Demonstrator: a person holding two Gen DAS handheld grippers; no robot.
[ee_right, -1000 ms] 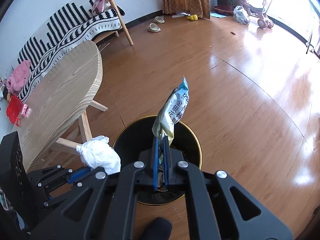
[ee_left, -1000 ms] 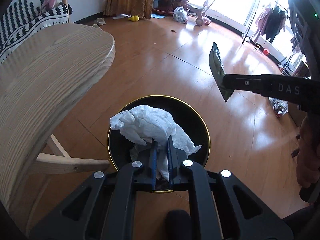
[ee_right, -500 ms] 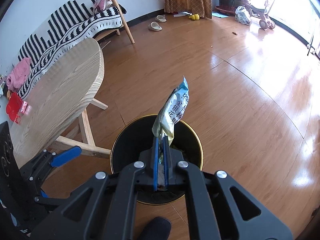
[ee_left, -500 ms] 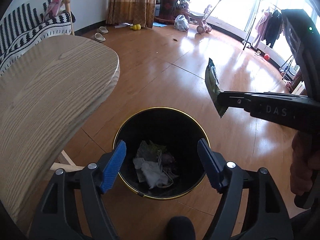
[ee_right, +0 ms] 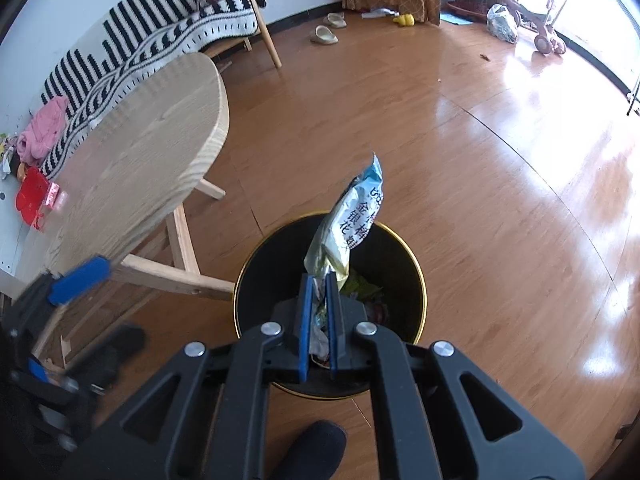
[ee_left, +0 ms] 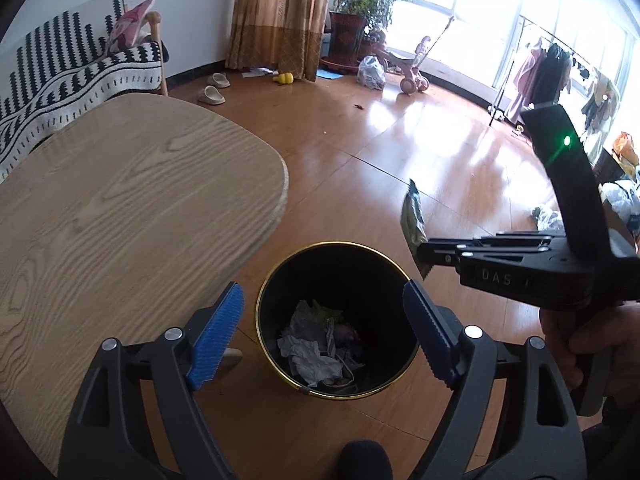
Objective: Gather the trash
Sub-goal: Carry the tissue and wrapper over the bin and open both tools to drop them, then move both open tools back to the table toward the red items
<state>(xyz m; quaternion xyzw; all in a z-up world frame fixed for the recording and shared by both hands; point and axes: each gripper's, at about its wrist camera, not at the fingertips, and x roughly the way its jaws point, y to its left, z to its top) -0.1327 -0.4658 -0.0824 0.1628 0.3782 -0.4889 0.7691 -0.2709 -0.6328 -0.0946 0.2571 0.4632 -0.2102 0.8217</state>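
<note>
**Wrapper held above the bin, tissues already inside**

The trash bin [ee_left: 338, 322] is a round black can with a thin gold rim, standing upright on the wooden floor just right of the worktop's rounded end. At its bottom lies crumpled white tissue [ee_left: 310, 354] among other scraps of paper and packaging, a loose heap covering part of the base.

The snack wrapper [ee_right: 352, 220] is a crinkled pouch, pale blue and white at the top and yellow-green lower down, with dark printed characters. It stands nearly upright, pinched by its lower end in the right hand-held gripper [ee_right: 318, 320], directly above the bin's opening.
</note>
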